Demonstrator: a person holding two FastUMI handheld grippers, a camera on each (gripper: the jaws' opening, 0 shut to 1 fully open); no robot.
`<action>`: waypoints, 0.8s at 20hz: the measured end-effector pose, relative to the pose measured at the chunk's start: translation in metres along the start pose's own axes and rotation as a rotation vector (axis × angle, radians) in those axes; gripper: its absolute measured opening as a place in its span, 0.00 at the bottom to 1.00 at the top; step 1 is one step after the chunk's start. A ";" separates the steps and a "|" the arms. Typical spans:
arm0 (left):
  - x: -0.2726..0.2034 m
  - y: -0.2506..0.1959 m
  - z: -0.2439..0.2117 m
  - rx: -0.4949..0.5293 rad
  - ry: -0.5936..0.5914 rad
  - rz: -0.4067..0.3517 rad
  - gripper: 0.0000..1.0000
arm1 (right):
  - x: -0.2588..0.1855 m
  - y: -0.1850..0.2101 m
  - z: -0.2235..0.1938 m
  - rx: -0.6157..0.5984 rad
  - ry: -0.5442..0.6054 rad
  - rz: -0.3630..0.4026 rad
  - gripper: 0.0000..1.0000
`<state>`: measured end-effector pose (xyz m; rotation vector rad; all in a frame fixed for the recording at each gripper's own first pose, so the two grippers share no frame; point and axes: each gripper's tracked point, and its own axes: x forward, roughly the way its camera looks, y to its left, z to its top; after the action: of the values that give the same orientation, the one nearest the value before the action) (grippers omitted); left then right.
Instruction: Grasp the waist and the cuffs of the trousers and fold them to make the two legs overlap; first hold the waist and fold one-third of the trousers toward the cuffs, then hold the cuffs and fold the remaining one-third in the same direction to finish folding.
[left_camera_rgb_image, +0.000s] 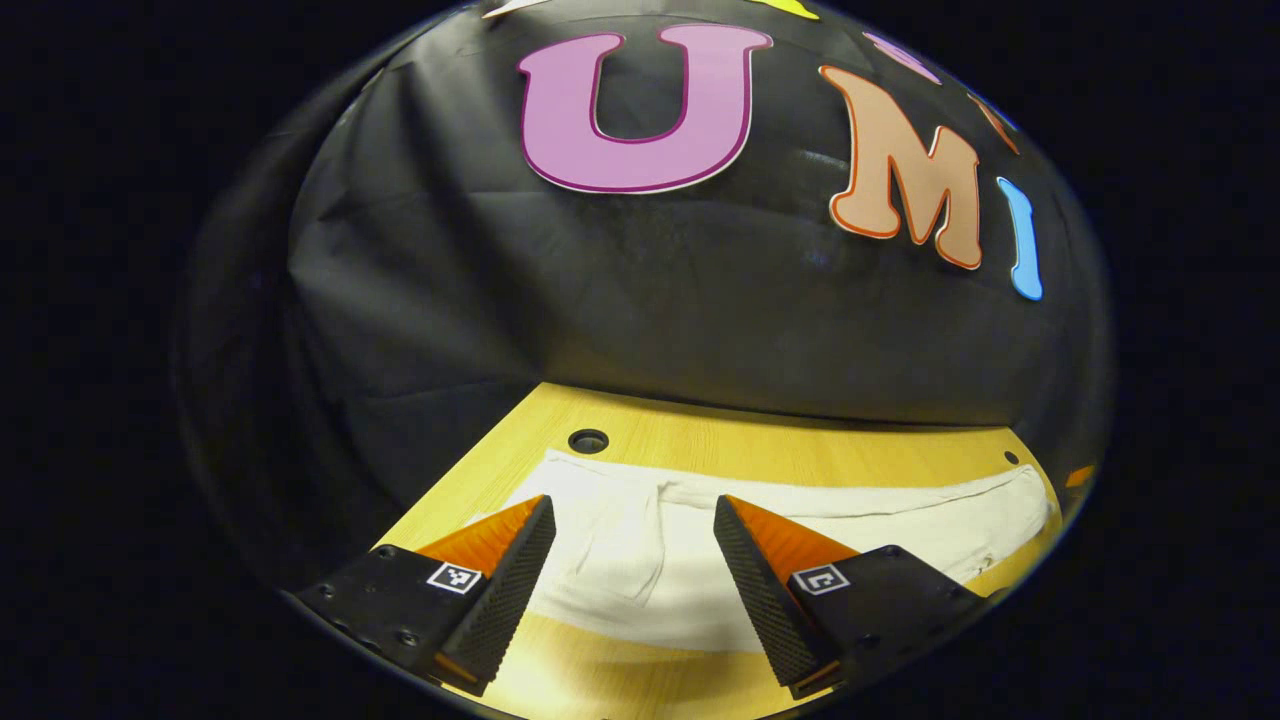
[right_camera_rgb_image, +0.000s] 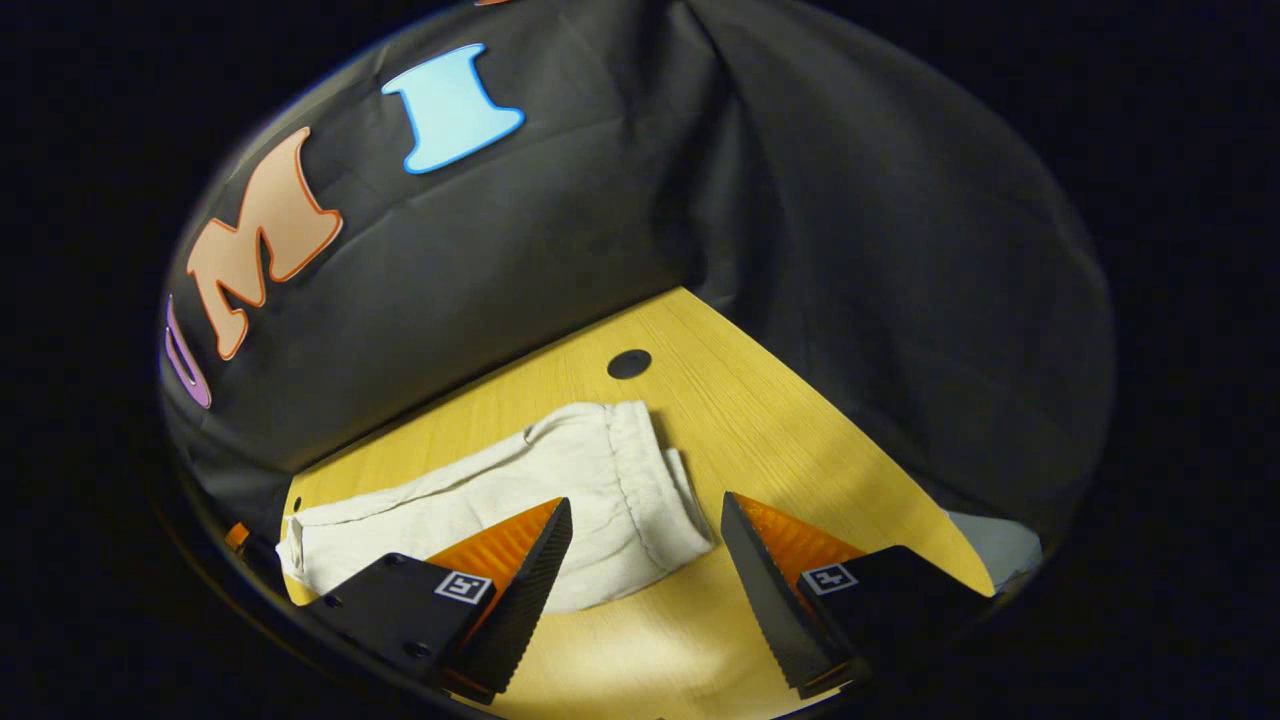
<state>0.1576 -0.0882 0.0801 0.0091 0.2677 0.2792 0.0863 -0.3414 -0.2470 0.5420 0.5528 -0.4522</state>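
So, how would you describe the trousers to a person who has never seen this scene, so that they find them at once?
Look at the yellow wooden table in front of the black cloth wall. The trousers lie flat on it, stretched lengthwise below a round hole in the tabletop. They are the one soft, off-white item there, with a stitched hem at one end.

White trousers (left_camera_rgb_image: 700, 560) flat on table, spread sideways ahead of left gripper (left_camera_rgb_image: 634, 560), pocket between its open fingers. Ahead of right gripper (right_camera_rgb_image: 645, 560), one rumpled end (right_camera_rgb_image: 640, 490) nearest fingers.
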 end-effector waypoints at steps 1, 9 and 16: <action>-0.012 0.001 -0.004 -0.009 -0.004 0.006 0.96 | 0.001 -0.004 -0.009 0.015 0.010 -0.001 0.96; -0.077 0.007 -0.027 -0.033 0.002 0.089 0.96 | 0.037 -0.001 -0.048 0.182 0.084 0.026 0.96; -0.111 0.005 -0.011 -0.029 -0.057 0.132 0.96 | 0.051 -0.011 -0.041 0.289 0.054 0.009 0.75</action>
<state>0.0506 -0.1143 0.0986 0.0064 0.2068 0.4136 0.1042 -0.3383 -0.3107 0.8350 0.5401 -0.5138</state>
